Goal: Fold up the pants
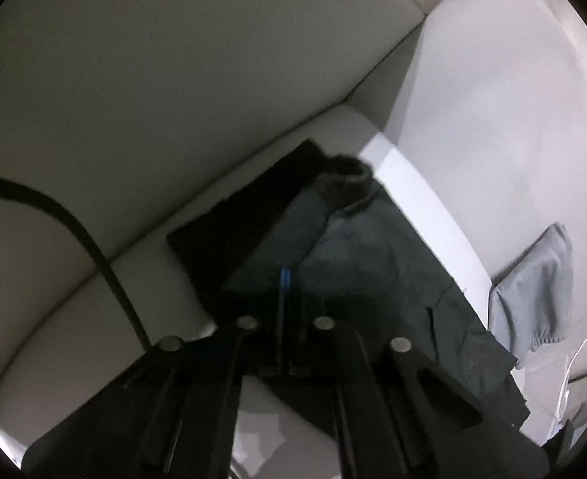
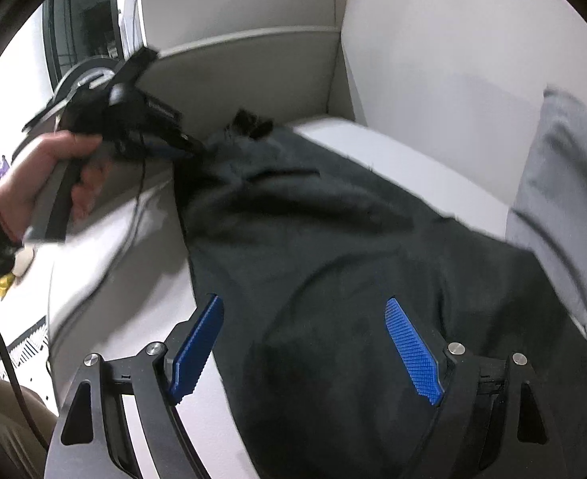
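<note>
The dark pants (image 2: 333,239) lie spread across the seat of a pale, smooth-skinned sofa (image 2: 253,72), running from its front edge back toward the corner where the backrest meets the armrest. The cloth is matte charcoal, soft and slightly fuzzy, rumpled into shallow folds, with a bunched end near that back corner. In the left wrist view the same pants (image 1: 365,247) partly overlie a flat, darker black piece of cloth (image 1: 229,231) that sits against the backrest.

The left gripper (image 1: 284,279) has its blue pads pressed together over the fabric; whether cloth is pinched between them cannot be made out. A hand (image 2: 42,183) grips its handle near the bunched end.

The right gripper (image 2: 305,343) hangs over the pants near the seat's front edge, its ridged blue pads (image 2: 411,351) standing wide apart, fabric below.

A light grey garment (image 2: 565,207) is draped over the armrest side.
</note>
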A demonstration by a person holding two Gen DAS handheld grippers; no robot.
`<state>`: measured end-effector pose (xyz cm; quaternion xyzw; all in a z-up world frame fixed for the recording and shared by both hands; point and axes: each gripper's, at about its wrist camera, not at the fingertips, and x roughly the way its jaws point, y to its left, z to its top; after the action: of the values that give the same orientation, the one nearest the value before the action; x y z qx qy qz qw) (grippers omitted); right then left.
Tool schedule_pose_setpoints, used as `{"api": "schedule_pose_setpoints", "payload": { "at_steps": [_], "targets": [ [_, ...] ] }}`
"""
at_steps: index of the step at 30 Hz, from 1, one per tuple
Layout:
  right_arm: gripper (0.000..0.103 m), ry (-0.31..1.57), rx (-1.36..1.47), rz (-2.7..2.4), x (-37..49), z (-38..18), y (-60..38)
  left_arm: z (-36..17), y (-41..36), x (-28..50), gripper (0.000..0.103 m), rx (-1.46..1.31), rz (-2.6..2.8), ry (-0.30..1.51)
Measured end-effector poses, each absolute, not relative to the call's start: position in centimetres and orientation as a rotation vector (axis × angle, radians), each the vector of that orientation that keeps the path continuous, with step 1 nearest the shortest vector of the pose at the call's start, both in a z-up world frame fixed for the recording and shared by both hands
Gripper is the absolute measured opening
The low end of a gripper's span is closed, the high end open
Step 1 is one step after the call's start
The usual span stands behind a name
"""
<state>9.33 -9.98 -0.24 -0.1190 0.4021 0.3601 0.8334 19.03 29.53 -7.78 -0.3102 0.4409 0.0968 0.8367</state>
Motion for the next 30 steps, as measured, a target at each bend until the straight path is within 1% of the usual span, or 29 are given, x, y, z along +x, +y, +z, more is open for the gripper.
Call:
{"api": "schedule_pose_setpoints", "payload": {
  "at_steps": [2, 5, 7, 10, 11, 12, 13, 14, 15, 18, 19, 20, 23, 25, 26, 27, 29, 30],
  "targets": [
    [0.085, 0.887, -0.250, 0.747, 9.6, -1.4, -10.4, -7.6, 29.3, 19.1, 0.000, -0.620, 0.212, 0.931],
    [0.084, 0.953, -0.238, 0.727, 9.8, -2.8, -11.0, -7.7, 28.8, 19.0, 0.000, -0.484, 0.291, 0.946],
    [0.083, 0.963, -0.244, 0.726, 9.6, -4.1, -11.3, -7.8, 28.8, 18.5, 0.000, -0.414, 0.310, 0.939],
    [0.083, 0.921, -0.239, 0.730, 8.9, -4.4, -11.9, -6.7, 28.8, 16.6, 0.000, -0.421, 0.265, 0.901],
    [0.084, 0.916, -0.238, 0.730, 8.8, -4.3, -12.0, -6.3, 29.0, 15.8, 0.002, -0.465, 0.240, 0.887],
    [0.084, 0.913, -0.237, 0.730, 8.8, -4.2, -12.1, -5.7, 29.3, 14.6, 0.017, -0.543, 0.194, 0.866],
    [0.084, 0.908, -0.234, 0.730, 8.6, -4.0, -12.2, -5.3, 29.4, 13.7, 0.029, -0.589, 0.173, 0.850],
    [0.084, 0.898, -0.228, 0.732, 8.5, -3.8, -12.3, -4.8, 29.4, 12.7, 0.057, -0.627, 0.165, 0.828],
    [0.084, 0.882, -0.219, 0.737, 8.3, -3.5, -12.5, -4.5, 29.3, 11.7, 0.070, -0.661, 0.157, 0.809],
    [0.084, 0.855, -0.199, 0.736, 7.8, -2.8, -13.3, -4.4, 27.8, 11.5, 0.068, -0.735, 0.078, 0.828],
    [0.084, 0.851, -0.186, 0.734, 7.6, -2.7, -13.6, -4.7, 27.4, 11.8, 0.066, -0.759, 0.057, 0.846],
    [0.084, 0.849, -0.175, 0.732, 7.5, -2.7, -13.8, -5.1, 27.2, 12.1, 0.061, -0.775, 0.051, 0.867],
    [0.084, 0.847, -0.123, 0.723, 7.3, -2.4, -14.8, -6.6, 26.4, 13.0, 0.059, -0.815, 0.089, 0.931],
    [0.084, 0.843, -0.107, 0.727, 7.2, -2.4, -15.1, -7.7, 26.7, 14.1, 0.053, -0.820, 0.126, 0.929],
    [0.084, 0.847, -0.106, 0.732, 7.3, -2.4, -15.2, -7.9, 26.9, 14.4, 0.039, -0.806, 0.151, 0.922],
    [0.084, 0.849, -0.105, 0.729, 7.3, -2.4, -15.2, -8.0, 27.1, 14.7, 0.021, -0.793, 0.177, 0.921],
    [0.084, 0.852, -0.104, 0.724, 7.4, -2.6, -15.2, -8.1, 27.1, 15.0, 0.006, -0.755, 0.207, 0.918],
    [0.084, 0.859, -0.101, 0.722, 7.5, -2.8, -15.3, -7.9, 26.9, 15.1, 0.003, -0.713, 0.214, 0.919]
  ]
}}
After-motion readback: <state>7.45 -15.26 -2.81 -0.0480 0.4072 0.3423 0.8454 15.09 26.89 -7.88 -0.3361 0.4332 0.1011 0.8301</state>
